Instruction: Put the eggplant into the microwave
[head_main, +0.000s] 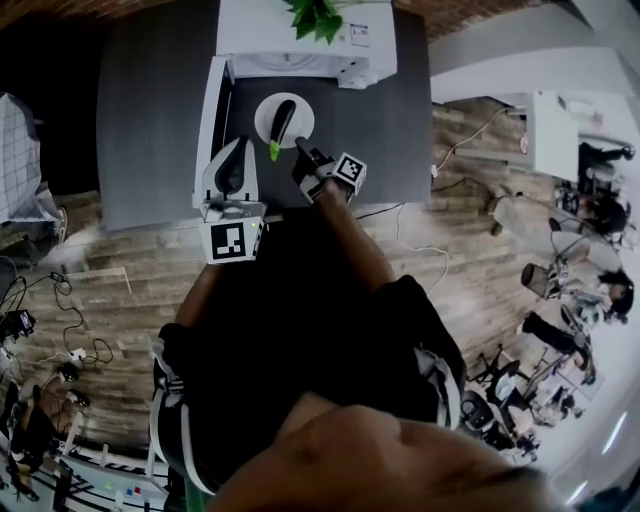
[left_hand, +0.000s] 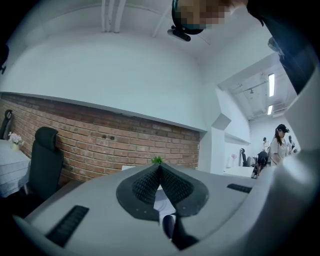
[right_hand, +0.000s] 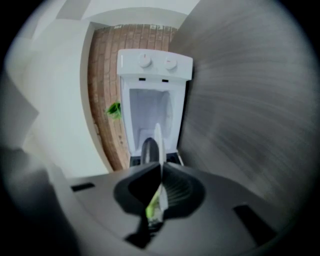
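- The right gripper (right_hand: 161, 169) is pinched tight on the rim of the round white plate (head_main: 303, 108).
- The dark purple eggplant (head_main: 284, 120) lies on that plate, just before the open white microwave (head_main: 300, 45).
- The left gripper (left_hand: 160, 167) has its jaws together, empty.

Black clothes (head_main: 300, 330), white stripes (head_main: 160, 385) – left tool (head_main: 240, 148), right tool (head_main: 302, 148) grey – marker cubes (head_main: 233, 240)
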